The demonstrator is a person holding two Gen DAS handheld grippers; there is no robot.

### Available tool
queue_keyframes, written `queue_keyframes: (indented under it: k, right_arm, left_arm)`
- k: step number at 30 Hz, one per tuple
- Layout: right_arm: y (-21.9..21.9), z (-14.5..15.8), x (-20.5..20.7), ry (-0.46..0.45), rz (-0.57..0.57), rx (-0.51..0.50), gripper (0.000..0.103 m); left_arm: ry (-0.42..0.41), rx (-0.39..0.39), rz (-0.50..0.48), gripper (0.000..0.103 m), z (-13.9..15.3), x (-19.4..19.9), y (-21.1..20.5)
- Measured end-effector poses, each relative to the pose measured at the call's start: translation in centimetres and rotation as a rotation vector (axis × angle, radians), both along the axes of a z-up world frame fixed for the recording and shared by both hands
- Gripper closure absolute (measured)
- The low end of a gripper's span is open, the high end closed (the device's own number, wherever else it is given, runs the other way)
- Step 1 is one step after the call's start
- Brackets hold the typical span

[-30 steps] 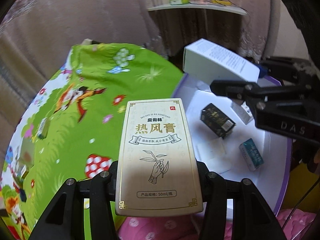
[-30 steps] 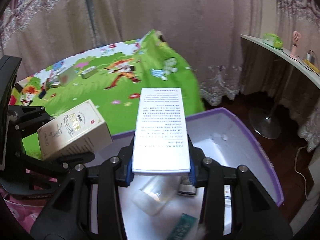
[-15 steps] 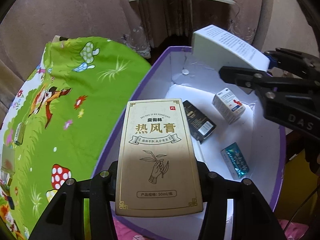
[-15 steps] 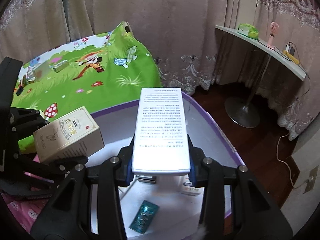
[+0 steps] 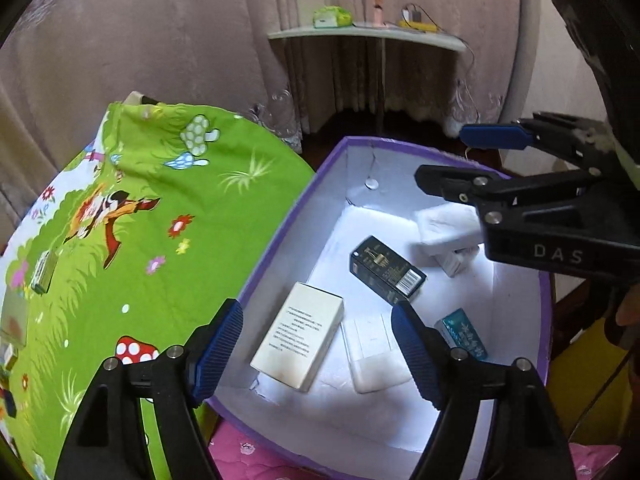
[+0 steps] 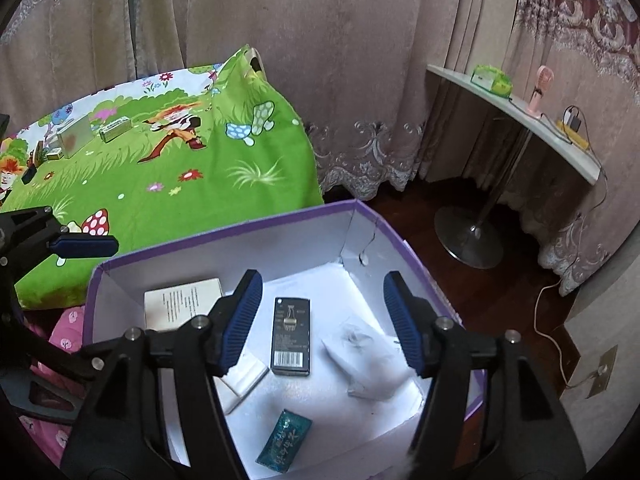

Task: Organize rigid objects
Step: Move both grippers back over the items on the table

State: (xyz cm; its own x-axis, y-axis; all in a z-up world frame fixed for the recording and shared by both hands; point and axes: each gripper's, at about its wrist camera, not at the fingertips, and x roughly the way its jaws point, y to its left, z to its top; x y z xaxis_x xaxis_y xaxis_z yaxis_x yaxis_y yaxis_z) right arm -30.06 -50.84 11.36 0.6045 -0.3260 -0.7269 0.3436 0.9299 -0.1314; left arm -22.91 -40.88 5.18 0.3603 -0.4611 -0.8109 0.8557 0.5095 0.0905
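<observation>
Both grippers hang open and empty over a purple-rimmed box (image 5: 280, 236) with a white inside, also in the right wrist view (image 6: 224, 226). My left gripper (image 5: 318, 344) is above a cream box (image 5: 298, 342) lying flat in it, also seen in the right wrist view (image 6: 182, 306). My right gripper (image 6: 322, 320) is above a blurred white box (image 6: 370, 362), which shows in the left wrist view (image 5: 446, 226). A black box (image 5: 386, 270) (image 6: 291, 334), a teal box (image 5: 460, 334) (image 6: 285, 434) and a flat white box (image 5: 374, 352) also lie inside.
A green cartoon bedspread (image 5: 132, 216) (image 6: 160, 168) lies left of the box, with several small boxes (image 6: 94, 130) at its far end. A curved shelf (image 6: 516, 120) on a round-foot stand, curtains and a dark wood floor lie beyond. Pink fabric (image 5: 248, 448) is under the box.
Both grippers opened over the purple box. The cream box left my left gripper and lies in the box; the white box left my right gripper and is blurred inside.
</observation>
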Motion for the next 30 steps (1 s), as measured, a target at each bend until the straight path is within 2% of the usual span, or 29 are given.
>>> queue_keyframes:
  k: [3,6,9,11,13,18,22,25,27,30]
  right_arm:
    - [1.0,0.7,1.0,-0.004,0.018,0.009,0.035]
    - [3.1,0.8,2.7,0.000,0.091,0.006,0.035]
    - [7.0,0.4,5.5,0.026,0.213,0.012,0.034]
    - [9.6,0.0,7.6,0.038,0.301,0.026,0.033]
    - [13.1,-0.6,10.8,0.064,0.417,0.082,0.032]
    - [19.8,-2.2,18.9,0.080,0.535,0.172,0.030]
    - [23.0,-5.1,26.8,0.095,0.483,0.206,0.029]
    - [23.6,-7.2,32.6,0.107,0.364,0.260,0.029]
    - [23.6,-8.3,36.4,0.121,0.277,0.314,0.029]
    - [23.7,-8.8,40.3,0.101,0.198,0.386,0.027]
  left_arm:
    - [-0.035,-0.034,0.032,0.026,0.6,1.0,1.7]
    - [-0.057,-0.037,0.124,0.025,0.4,3.5,5.1]
    - [-0.056,-0.011,0.301,0.025,-0.7,7.5,10.7]
    - [-0.057,-0.005,0.446,0.025,-1.3,10.2,16.1]
    - [-0.087,0.020,0.569,0.025,-1.6,12.0,20.8]
    - [-0.164,0.065,0.889,0.025,-2.1,16.1,33.5]
    - [-0.178,0.085,1.073,0.025,-3.0,18.6,40.4]
    - [-0.119,0.068,1.159,0.024,-3.9,19.7,44.1]
    - [-0.056,-0.021,1.204,0.021,-3.9,19.5,46.2]
    - [-0.023,-0.051,1.240,0.017,-4.1,19.4,46.8]
